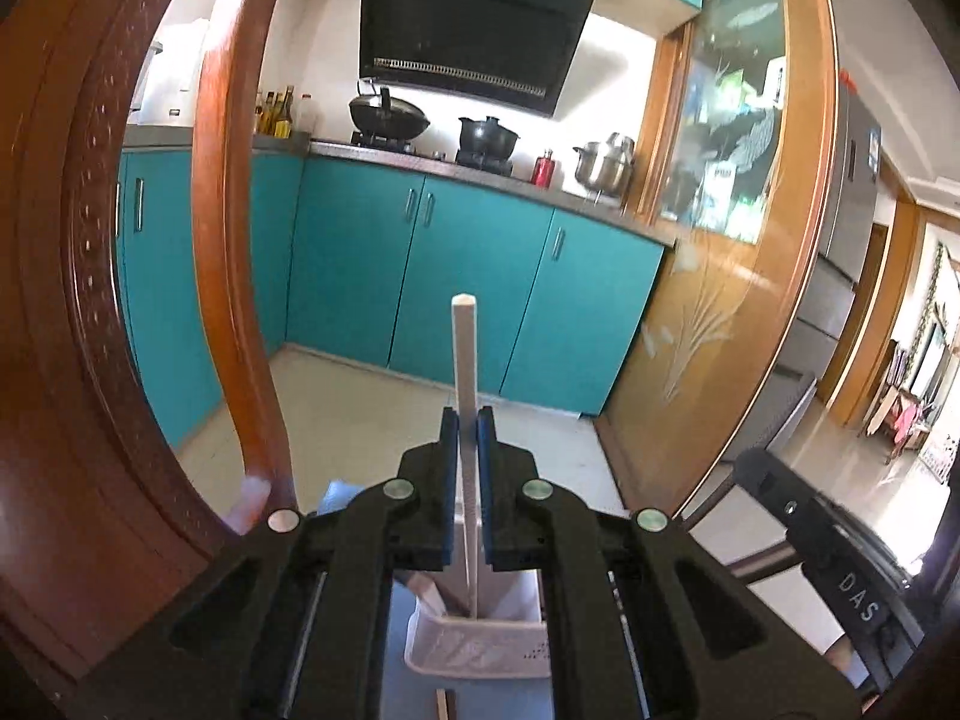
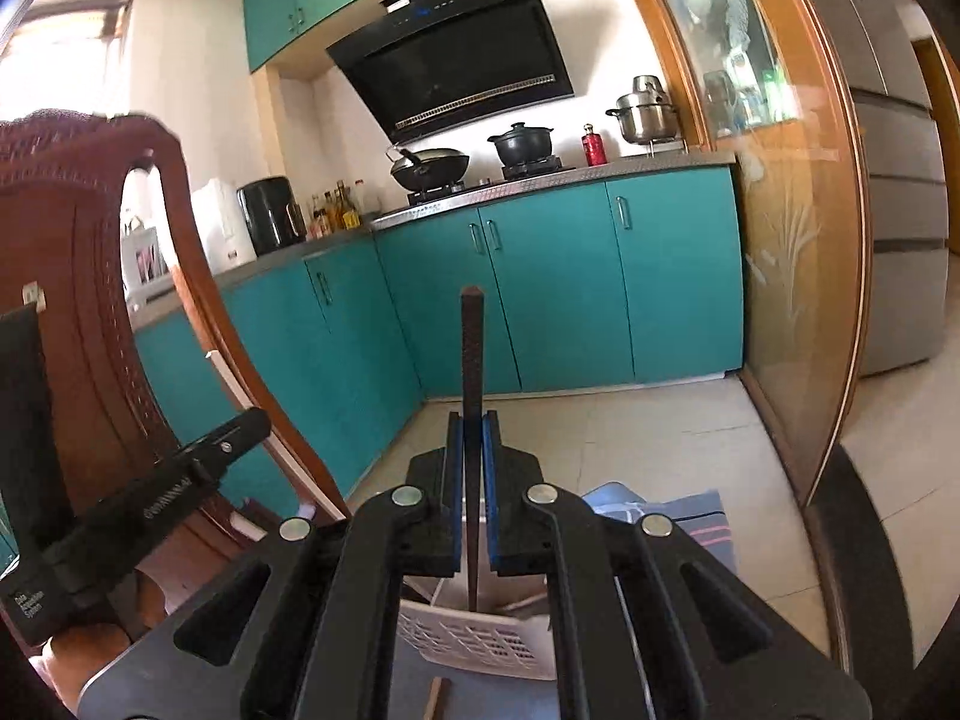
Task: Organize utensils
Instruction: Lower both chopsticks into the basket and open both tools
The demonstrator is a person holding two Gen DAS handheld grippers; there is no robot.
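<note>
In the left wrist view my left gripper (image 1: 467, 420) is shut on a pale wooden chopstick (image 1: 465, 360) that stands upright, its lower end inside a white perforated basket (image 1: 480, 654) below. In the right wrist view my right gripper (image 2: 473, 423) is shut on a dark brown chopstick (image 2: 472, 354), also upright, with its lower end in the same white basket (image 2: 474, 642). Each gripper's body shows at the edge of the other's view. A short brown stick end (image 2: 438, 699) lies in front of the basket.
A carved wooden chair back (image 1: 90, 240) stands close on the left. Teal kitchen cabinets (image 1: 468, 276) with a stove, pots and a range hood lie ahead. An orange-framed glass door (image 1: 732, 240) stands at the right. A blue cloth (image 2: 690, 510) lies beside the basket.
</note>
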